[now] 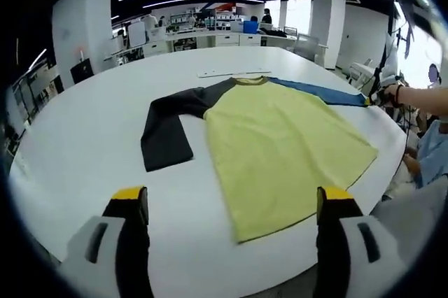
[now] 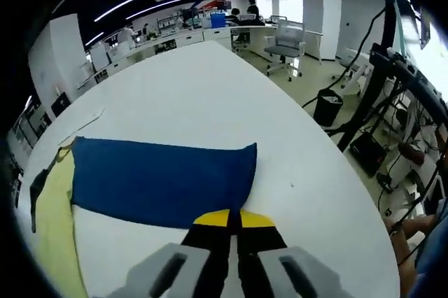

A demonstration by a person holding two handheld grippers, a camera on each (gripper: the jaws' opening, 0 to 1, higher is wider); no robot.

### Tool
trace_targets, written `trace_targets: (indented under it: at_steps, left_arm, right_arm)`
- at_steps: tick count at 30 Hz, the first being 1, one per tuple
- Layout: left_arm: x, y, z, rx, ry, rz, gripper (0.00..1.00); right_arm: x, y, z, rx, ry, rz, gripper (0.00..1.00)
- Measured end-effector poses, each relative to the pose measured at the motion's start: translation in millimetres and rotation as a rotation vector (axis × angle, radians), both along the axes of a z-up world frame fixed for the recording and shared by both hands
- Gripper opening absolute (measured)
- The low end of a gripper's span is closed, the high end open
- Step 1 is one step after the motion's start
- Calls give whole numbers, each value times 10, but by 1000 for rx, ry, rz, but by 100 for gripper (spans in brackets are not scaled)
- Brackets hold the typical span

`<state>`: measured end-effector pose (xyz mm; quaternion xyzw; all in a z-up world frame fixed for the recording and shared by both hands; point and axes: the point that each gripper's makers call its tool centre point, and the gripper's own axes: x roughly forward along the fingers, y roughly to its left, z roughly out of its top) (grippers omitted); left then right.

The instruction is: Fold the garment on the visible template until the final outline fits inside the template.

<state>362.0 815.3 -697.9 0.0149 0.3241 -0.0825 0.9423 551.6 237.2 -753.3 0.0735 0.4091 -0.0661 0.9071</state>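
A long-sleeved shirt lies flat on the white table [image 1: 91, 137], with a yellow-green body [image 1: 280, 144], a dark grey sleeve [image 1: 168, 126] bent toward me, and a blue sleeve [image 1: 318, 93] stretched out to the right. My left gripper [image 1: 231, 203] hovers open over the near table edge, short of the shirt's hem, holding nothing. My right gripper [image 2: 234, 215] is shut on the cuff edge of the blue sleeve [image 2: 161, 179]; it also shows at the sleeve's end [image 1: 374, 97], held by a hand. The yellow-green body [image 2: 52, 242] lies to the left.
A thin pale strip [image 1: 234, 73] lies on the table just beyond the collar. The table's rounded edge [image 2: 336, 193] is close on the right, with an office chair [image 2: 283, 46], a black bin [image 2: 327, 105] and cables beyond. A person's forearm [image 1: 423, 95] reaches in.
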Motion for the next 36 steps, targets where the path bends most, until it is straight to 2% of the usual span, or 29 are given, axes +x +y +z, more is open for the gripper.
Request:
trace_targets:
  at_steps: [10,22,27,36]
  left_arm:
    - [-50,-57,-13,-11,14,-38,99]
    - [-51,-107,89,-49,-14,-58,99]
    - [-61,-131,93,-86,-7,-58,99]
    - [-68,-188,133,-77,-10,-89,98]
  right_arm:
    - [97,205,211,-2,-20,87,0]
    - [291,511,424,-15,-73,186,0]
    - [391,659,412,-13,-73,234,0]
    - [559,930,414,-5,-79,306,0]
